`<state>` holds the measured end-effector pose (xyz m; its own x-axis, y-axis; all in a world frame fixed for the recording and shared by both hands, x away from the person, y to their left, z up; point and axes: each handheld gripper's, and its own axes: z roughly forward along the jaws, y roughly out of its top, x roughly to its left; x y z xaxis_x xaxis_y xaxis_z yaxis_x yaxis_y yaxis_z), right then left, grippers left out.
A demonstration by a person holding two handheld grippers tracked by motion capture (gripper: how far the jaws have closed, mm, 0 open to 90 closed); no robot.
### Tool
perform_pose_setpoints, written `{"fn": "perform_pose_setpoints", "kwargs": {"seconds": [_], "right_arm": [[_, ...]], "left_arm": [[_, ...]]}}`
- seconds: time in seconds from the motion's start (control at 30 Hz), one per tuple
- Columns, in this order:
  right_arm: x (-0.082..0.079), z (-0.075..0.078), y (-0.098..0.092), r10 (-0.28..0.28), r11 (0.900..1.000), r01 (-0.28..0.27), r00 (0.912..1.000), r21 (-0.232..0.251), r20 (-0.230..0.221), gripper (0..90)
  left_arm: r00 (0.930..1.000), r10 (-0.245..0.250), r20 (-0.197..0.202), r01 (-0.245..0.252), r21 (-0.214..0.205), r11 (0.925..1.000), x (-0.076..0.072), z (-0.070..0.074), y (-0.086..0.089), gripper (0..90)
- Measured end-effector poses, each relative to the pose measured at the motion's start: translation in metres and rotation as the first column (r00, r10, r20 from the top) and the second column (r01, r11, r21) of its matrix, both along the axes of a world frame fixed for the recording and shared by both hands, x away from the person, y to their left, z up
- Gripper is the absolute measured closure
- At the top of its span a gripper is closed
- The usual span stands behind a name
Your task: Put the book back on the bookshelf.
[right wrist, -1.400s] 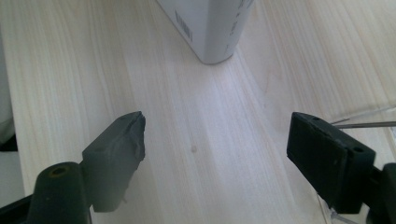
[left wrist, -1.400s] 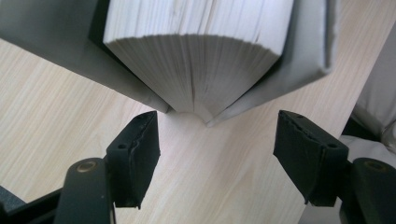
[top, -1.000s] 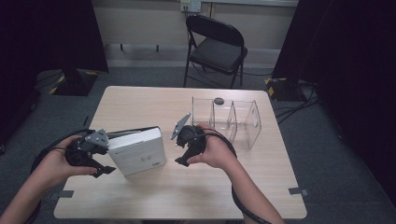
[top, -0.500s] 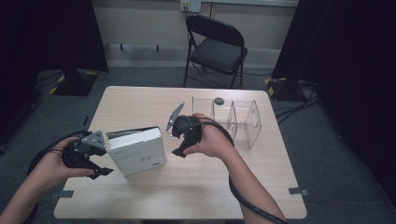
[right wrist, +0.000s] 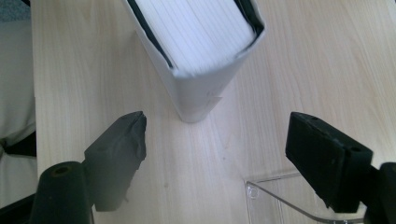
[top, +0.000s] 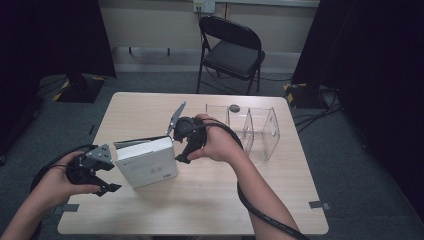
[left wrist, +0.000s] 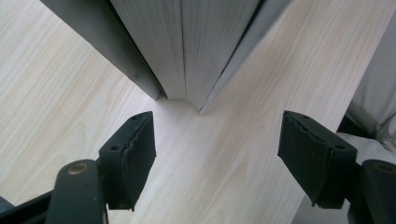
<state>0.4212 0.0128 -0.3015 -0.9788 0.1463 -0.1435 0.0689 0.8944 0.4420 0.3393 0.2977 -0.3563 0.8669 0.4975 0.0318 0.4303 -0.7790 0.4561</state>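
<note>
Book (top: 147,165): stands upright on the bench (top: 210,210), centre-left of the high view.
Left gripper (top: 102,180): fingers just opening, off the book.
Right gripper (top: 181,154): fingers apart, empty.
Advice: steady both ends before lifting toward the clear organiser (top: 260,132).

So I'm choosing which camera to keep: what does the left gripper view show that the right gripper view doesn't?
Left gripper view: the white book from its page edge, covers slightly parted, standing on the table just beyond the open left gripper.
Right gripper view: the book's spine end and page block from above, plus a corner of the clear acrylic organizer, with the right gripper open.
Both: the same upright book, light wood tabletop, and jaws gripping nothing.
</note>
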Motion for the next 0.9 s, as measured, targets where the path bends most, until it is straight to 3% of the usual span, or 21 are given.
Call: {"fn": "perform_pose_setpoints", "kwargs": {"seconds": [0.4, 0.67, 0.9], "right_arm": [[0.003, 0.009, 0.022, 0.040, 0.9992, -0.040, 0.9992, -0.009, -0.001, 19.8], [0.002, 0.006, 0.039, 0.088, 0.9961, -0.088, 0.9961, -0.013, -0.002, 19.7], [0.001, 0.002, 0.052, 0.133, 0.9911, -0.133, 0.9911, -0.001, 0.005, 24.9]], "left_arm": [[0.9998, 0.013, -0.015, -0.013, -0.012, 0.9998, -0.006, -0.016, 0.008, 26.9], [0.9995, 0.029, -0.010, -0.029, -0.030, 0.9991, -0.009, -0.025, 0.012, 26.2], [0.9991, 0.024, -0.035, -0.025, -0.049, 0.9985, -0.010, -0.036, 0.014, 25.6]]}}
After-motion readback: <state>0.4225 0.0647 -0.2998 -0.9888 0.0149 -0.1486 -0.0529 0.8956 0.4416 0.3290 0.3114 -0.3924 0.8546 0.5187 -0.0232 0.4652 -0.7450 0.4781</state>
